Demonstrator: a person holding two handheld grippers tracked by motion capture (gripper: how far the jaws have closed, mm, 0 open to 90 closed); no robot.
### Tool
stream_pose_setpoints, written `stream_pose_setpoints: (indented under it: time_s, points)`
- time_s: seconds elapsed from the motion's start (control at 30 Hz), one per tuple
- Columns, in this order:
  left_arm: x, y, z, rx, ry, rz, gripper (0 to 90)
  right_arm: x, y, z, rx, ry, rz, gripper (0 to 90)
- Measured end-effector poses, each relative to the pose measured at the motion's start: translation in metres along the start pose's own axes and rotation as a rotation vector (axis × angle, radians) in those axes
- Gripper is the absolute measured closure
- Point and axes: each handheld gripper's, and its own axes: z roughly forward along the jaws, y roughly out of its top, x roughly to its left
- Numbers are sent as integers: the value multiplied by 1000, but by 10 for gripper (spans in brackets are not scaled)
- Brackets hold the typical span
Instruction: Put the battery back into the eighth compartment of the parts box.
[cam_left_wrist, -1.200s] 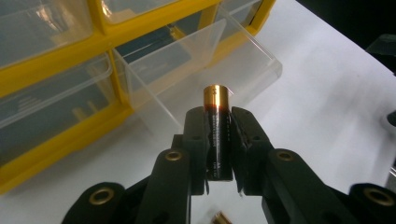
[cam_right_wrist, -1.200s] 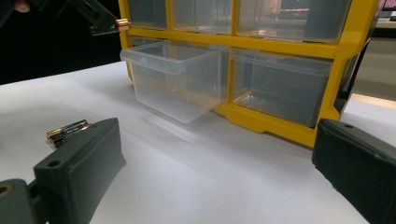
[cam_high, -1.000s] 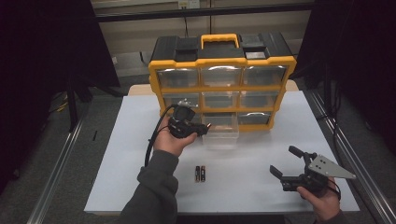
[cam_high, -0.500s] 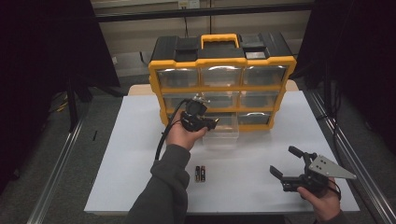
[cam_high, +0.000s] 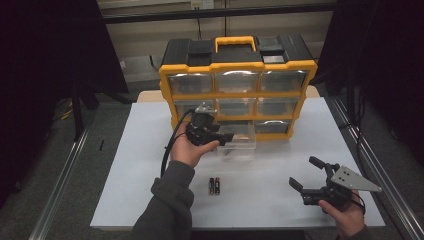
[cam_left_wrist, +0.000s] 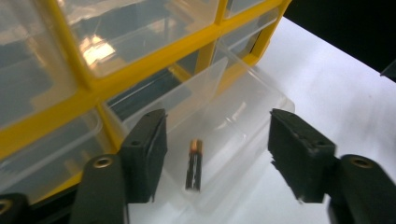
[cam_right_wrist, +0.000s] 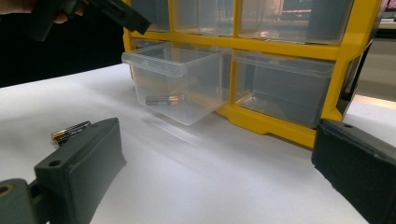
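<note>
Table (cam_high: 130, 165): white top, bearing everything listed below.
Organiser cabinet (cam_high: 238, 67): yellow frame, black top with yellow handle, three rows of clear drawers; stands upright at the far middle of the table.
Open drawer (cam_high: 239, 142): clear plastic, bottom row, pulled out toward the person; thin-walled and likely to flex or slide if pushed.
Right gripper (cam_high: 306, 173): rests near the table's right front edge, well apart from the drawer; jaws spread wide with nothing between them.
Left gripper (cam_high: 226, 137): held above the open drawer; its jaws have just been opening and stand apart, pads pressing on nothing.
Battery in drawer (cam_left_wrist: 194, 164): one small cell with a copper-coloured end, lying flat on the drawer floor below and between the left jaws, touching neither pad.
Loose batteries (cam_high: 214, 185): two cells side by side on the table, in front of the drawer, near the left forearm.
Handling, batteries: judged light for the jaws, rigid, smooth and round, so apt to roll or slip.
Grip point: best taken across the middle of the barrel, pads on opposite sides, one cell at a time.
Risk: the pair touch, so closing on one may nudge the other away.
</note>
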Motion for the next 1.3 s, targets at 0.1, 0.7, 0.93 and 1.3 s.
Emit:
stream_pose_setpoints:
  time_s: [0.1, 0.7, 0.93, 1.3]
  points:
    - [-1, -5, -3, -31, 0, -16, 337, 0, 0, 0, 0, -1, 0, 17]
    - [1, -56, -22, -47, 16, 0, 196, 1, 0, 0, 6, -4, -7, 17]
    - [0, -78, -24, -41, 8, -11, 189, 1, 0, 0, 7, -3, -8, 16]
    - [2, -111, -24, -2, 19, -35, 249, 1, 0, 0, 7, -4, -8, 17]
